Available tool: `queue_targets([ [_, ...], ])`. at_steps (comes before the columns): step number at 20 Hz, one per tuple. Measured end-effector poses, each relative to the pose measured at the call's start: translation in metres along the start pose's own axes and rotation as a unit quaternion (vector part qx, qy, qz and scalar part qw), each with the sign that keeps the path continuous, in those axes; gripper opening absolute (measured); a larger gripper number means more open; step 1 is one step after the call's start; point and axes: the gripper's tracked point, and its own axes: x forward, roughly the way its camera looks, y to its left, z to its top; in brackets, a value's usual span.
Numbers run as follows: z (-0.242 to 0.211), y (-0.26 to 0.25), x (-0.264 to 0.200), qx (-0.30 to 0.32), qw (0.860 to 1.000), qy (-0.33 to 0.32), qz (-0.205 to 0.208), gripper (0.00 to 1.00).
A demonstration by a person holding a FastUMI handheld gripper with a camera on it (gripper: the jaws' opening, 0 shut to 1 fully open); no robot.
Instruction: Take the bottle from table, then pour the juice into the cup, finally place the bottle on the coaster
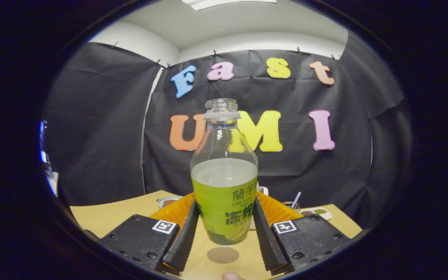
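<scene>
The uncapped bottle (224, 186) (part full of pale juice) was held upright between the fingers of the claw (224, 229), clamped on its labelled lower body, above the desk (103, 217).

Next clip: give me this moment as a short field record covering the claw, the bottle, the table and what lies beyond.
claw: shut on the bottle, one finger on each side of its lower body
bottle: clear, upright, uncapped, green label, lifted clear of the table
liquid: pale, filling roughly the lower half
table: light wood, round dark patch beneath the bottle, shadow or coaster unclear
beyond: small dishes near the table's far edge
cup: cannot be picked out
</scene>
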Motion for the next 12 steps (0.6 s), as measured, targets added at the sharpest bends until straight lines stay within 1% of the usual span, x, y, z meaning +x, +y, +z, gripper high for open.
queue_targets([
  [3, -0.031, -0.002, 0.032, 0.001, 1.0, 0.023, 0.009, 0.77],
  [5, -0.053, -0.006, 0.046, 0.0, 0.999, 0.034, 0.01, 0.77],
  [7, -0.077, -0.008, 0.058, 0.004, 0.999, 0.049, 0.011, 0.77],
  [9, -0.097, -0.008, 0.066, -0.005, 0.998, 0.063, 0.011, 0.77],
  [11, -0.12, -0.002, 0.074, -0.006, 0.997, 0.079, 0.019, 0.77],
  [12, -0.13, 0.0, 0.077, -0.017, 0.996, 0.086, 0.02, 0.77],
])
